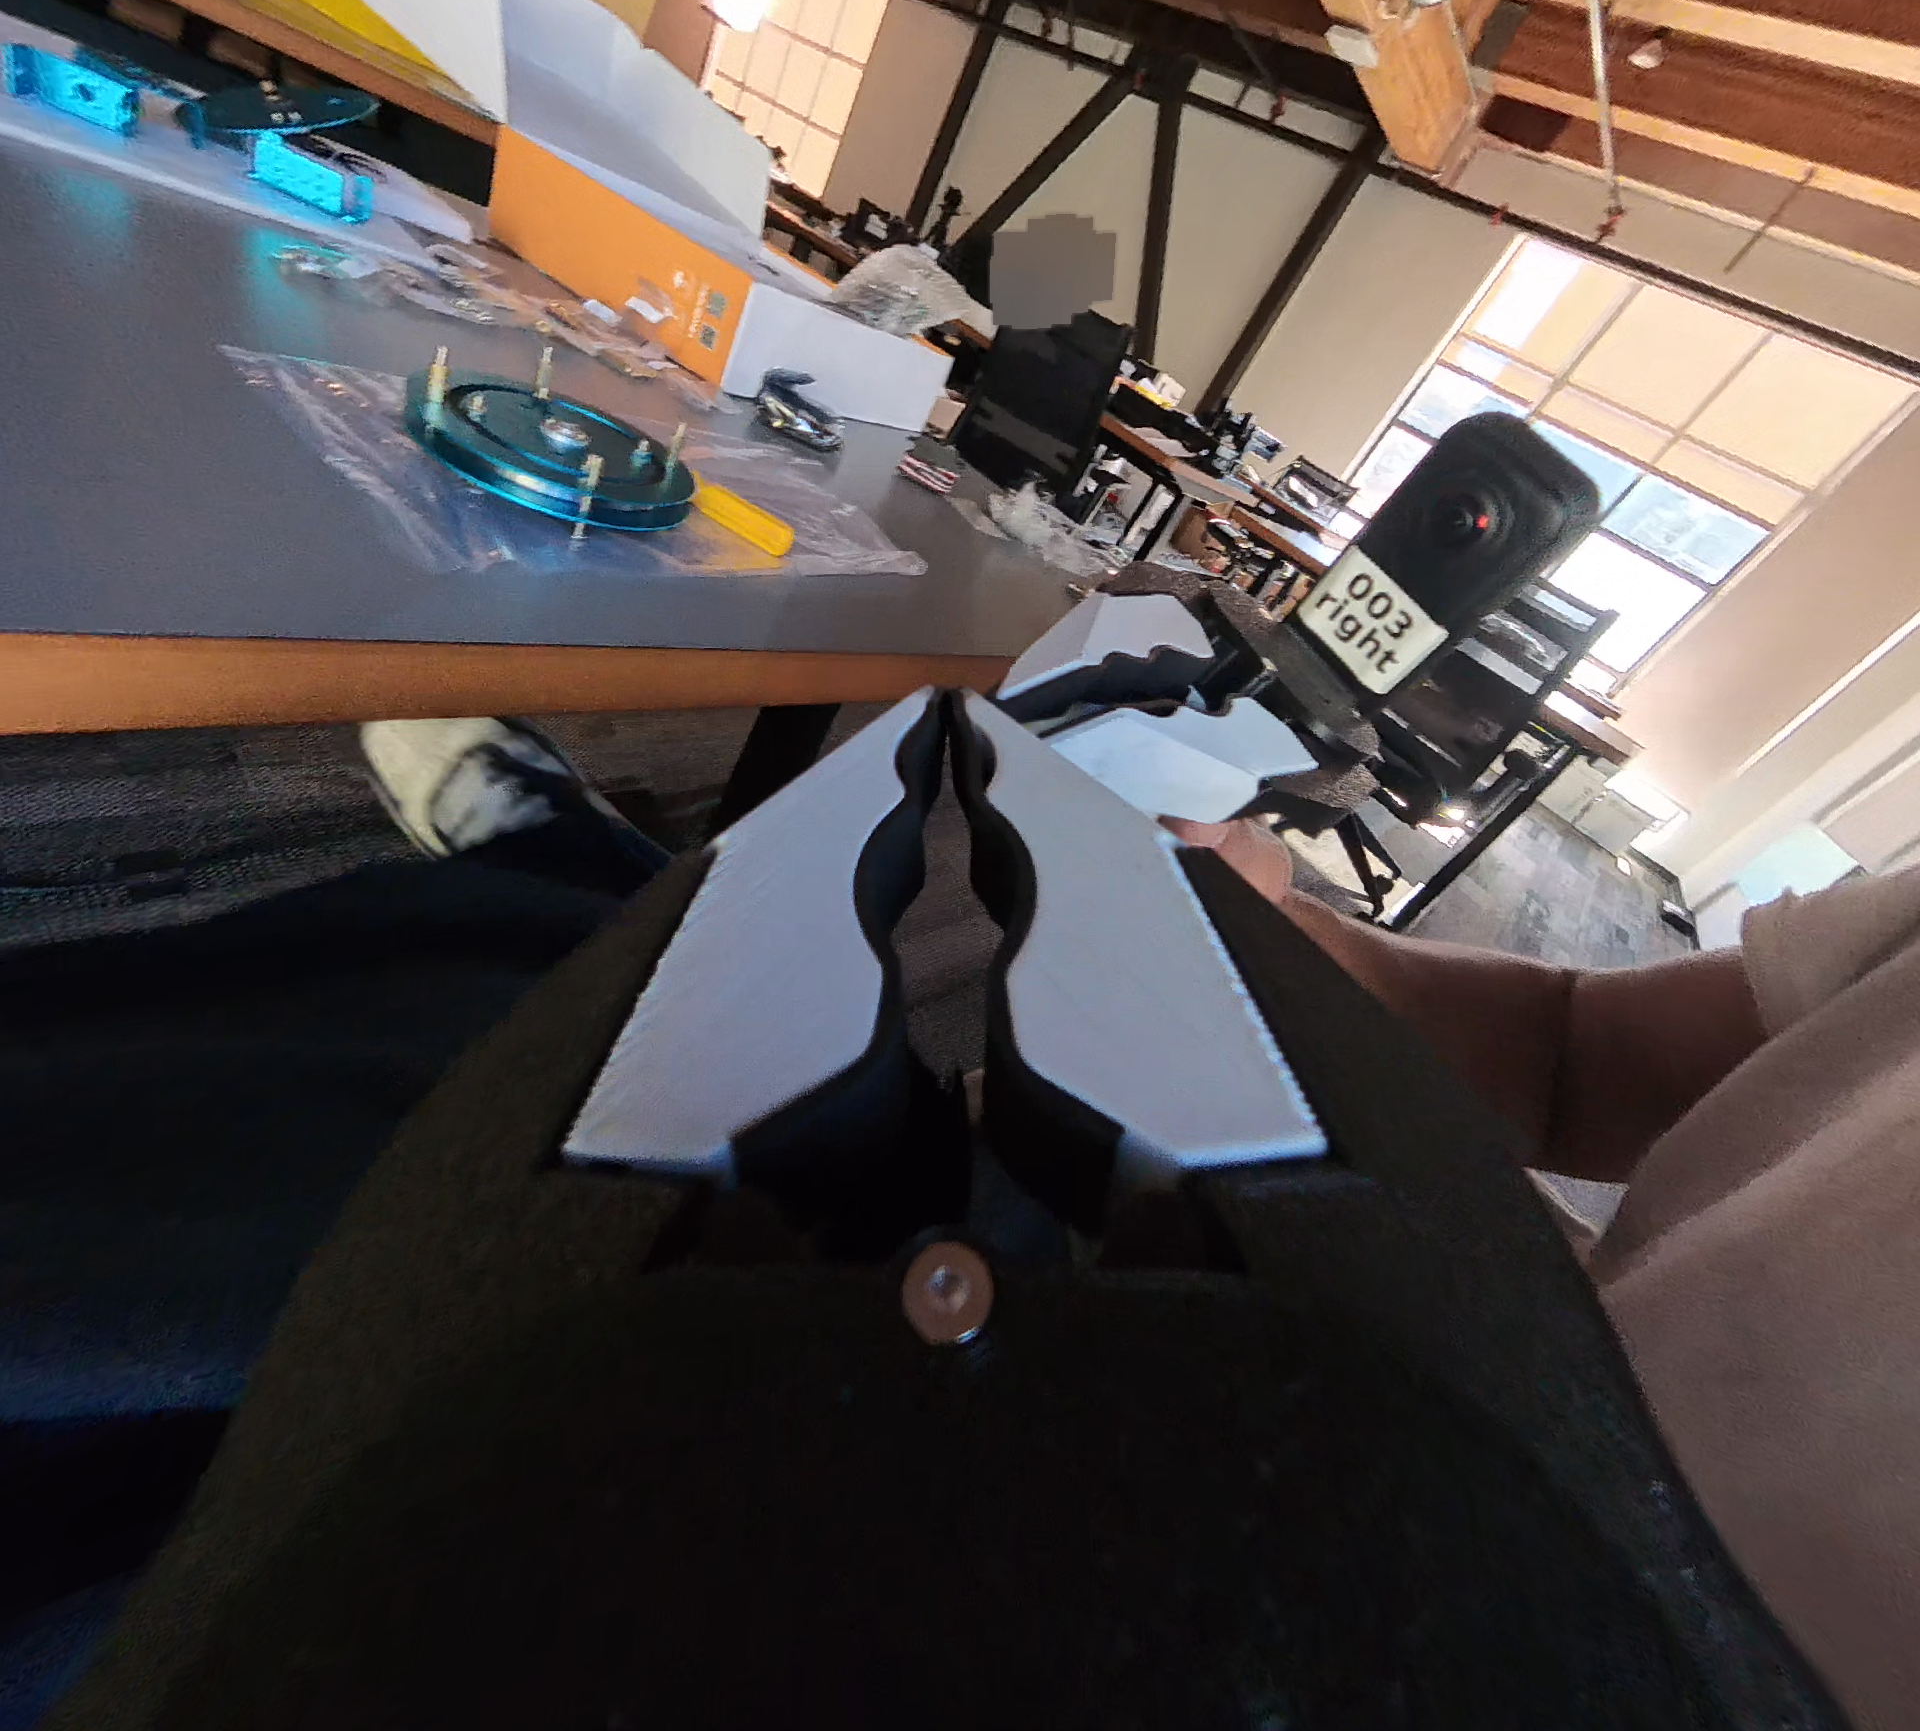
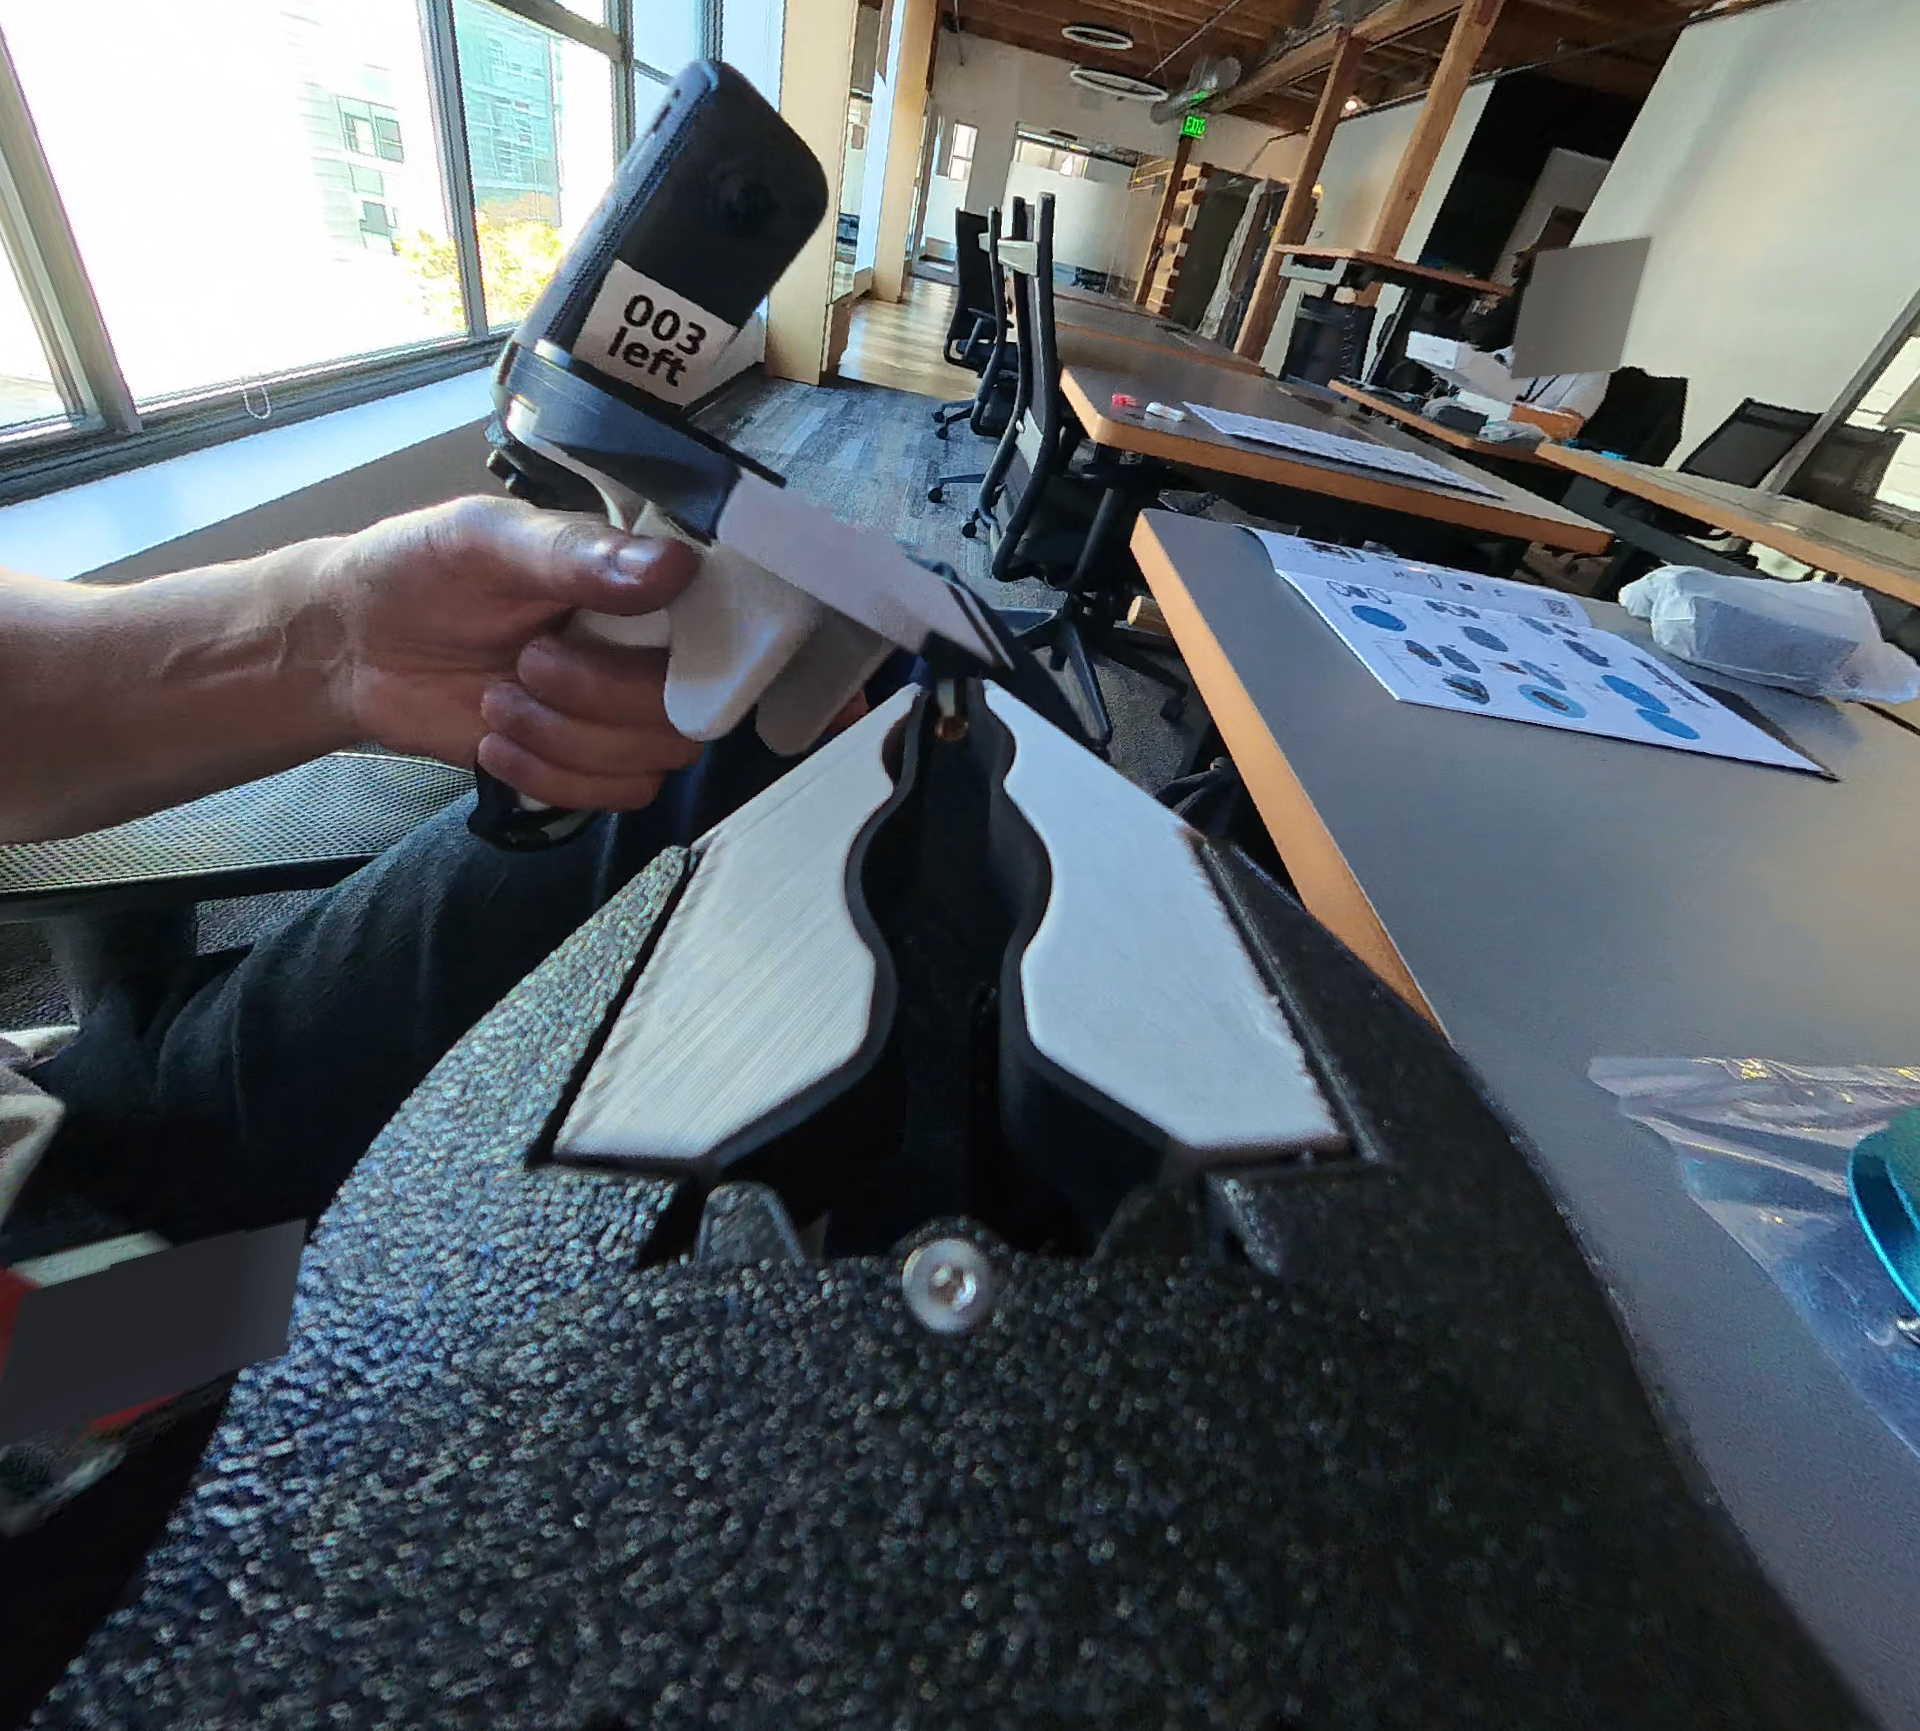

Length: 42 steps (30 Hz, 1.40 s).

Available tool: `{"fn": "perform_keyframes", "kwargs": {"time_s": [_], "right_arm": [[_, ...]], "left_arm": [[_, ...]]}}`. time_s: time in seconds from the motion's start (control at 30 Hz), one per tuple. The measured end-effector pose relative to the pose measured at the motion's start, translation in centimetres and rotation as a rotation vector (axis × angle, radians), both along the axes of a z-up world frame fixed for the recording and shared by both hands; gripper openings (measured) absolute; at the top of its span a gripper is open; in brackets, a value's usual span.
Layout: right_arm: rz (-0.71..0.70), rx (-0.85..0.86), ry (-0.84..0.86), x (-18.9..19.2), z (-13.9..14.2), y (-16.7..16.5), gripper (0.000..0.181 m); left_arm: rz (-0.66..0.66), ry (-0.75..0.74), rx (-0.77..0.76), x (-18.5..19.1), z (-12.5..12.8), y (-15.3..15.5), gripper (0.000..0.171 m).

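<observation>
Left wrist view shows the left gripper (image 1: 951,715) with its white, wavy black-padded fingers pressed together on nothing, held below the near orange edge of the grey table (image 1: 312,580). On the table a teal disc with brass standoffs (image 1: 549,447) lies on clear plastic bags (image 1: 727,528) beside a yellow strip (image 1: 743,518).

Right wrist view alone shows a small brass standoff (image 2: 950,713) pinched at the right gripper (image 2: 951,707) tips, a hand (image 2: 499,642) gripping the other tool, and a printed sheet (image 2: 1527,653) near the table's far corner.

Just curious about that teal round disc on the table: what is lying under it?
The teal disc rests on a clear plastic bag, with a yellow piece poking out beside it. Whatever lies directly beneath the disc is covered.
</observation>
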State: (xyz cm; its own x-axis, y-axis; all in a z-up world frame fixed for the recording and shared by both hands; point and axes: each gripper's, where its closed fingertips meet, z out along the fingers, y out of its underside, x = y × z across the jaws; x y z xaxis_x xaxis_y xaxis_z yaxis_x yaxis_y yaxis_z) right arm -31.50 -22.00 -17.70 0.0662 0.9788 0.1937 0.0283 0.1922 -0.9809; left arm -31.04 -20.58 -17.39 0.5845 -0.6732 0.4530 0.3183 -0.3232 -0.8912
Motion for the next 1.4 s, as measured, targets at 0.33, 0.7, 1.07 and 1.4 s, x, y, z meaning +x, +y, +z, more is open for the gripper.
{"fn": "perform_keyframes", "kwargs": {"time_s": [0.33, 0.7, 1.07, 1.4], "right_arm": [[-0.025, -0.115, 0.014, -0.6, -1.4, 7.2, 0.005], [-0.074, -0.227, -0.201, -2.7, -1.9, 17.8, 0.006], [-0.231, -0.216, -0.468, -0.2, -3.9, 22.5, 0.006], [-0.299, -0.443, -0.359, 5.7, -3.4, 26.3, 0.005]], "left_arm": [[-0.183, -0.205, -0.184, 0.1, -2.6, 6.3, 0.000], [-0.148, -0.057, -0.144, -2.0, -2.6, 17.4, 0.000], [-0.030, 0.547, 0.114, 0.4, -4.3, 22.2, 0.000], [-0.103, 0.448, 0.067, 2.2, -4.9, 23.8, 0.000]]}}
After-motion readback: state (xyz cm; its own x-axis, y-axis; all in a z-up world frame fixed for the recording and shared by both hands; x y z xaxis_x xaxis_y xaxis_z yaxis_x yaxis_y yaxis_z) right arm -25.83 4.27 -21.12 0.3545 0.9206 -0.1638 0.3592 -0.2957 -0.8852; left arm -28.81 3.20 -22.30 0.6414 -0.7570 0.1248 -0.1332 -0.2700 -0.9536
